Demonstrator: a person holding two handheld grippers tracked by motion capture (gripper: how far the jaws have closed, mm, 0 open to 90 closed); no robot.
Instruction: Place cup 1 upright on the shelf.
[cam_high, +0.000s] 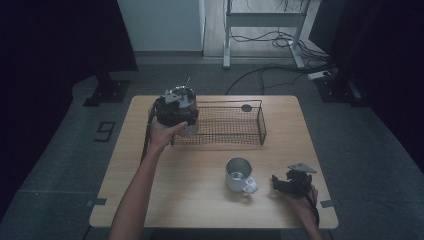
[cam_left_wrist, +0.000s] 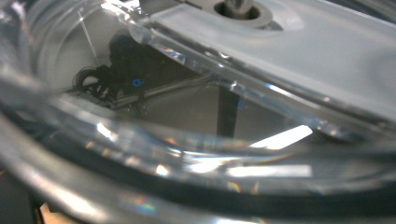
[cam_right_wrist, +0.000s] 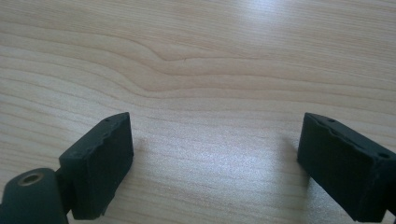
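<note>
**Glass held over the basket's left end, right hand-held gripper idle**

I had the left hand-held gripper (cam_high: 176, 111) up over the left end of the wire basket (cam_high: 235, 125), toward the far left part of the worktop (cam_high: 200, 200). From above I could make out a pale, see-through vessel (cam_high: 189, 129) just beneath its body, at the basket's left wall. In the left gripper view that clear glass vessel (cam_left_wrist: 140, 154) sat right up against the lens, its curved rim and wall sweeping across the frame, so I judged the jaws clenched on it, though I could not see the pads themselves. Whether the vessel's base touched the basket floor I could not tell.

My right hand-held gripper (cam_high: 280, 182) rested low near the near right corner of the worktop, pointing left. In the right gripper view (cam_right_wrist: 212, 163) its two black jaws stood wide apart, released, with bare wood grain between them.

Just left of that gripper stood a metal mug (cam_high: 239, 174), upright, its handle turned toward the near edge and right, close to the jaws but apart from them.

The basket lay along the far edge, long side parallel to it, with a small dark round thing (cam_high: 246, 107) at its far rim. The mug stood well apart from the basket, nearer to me.
</note>
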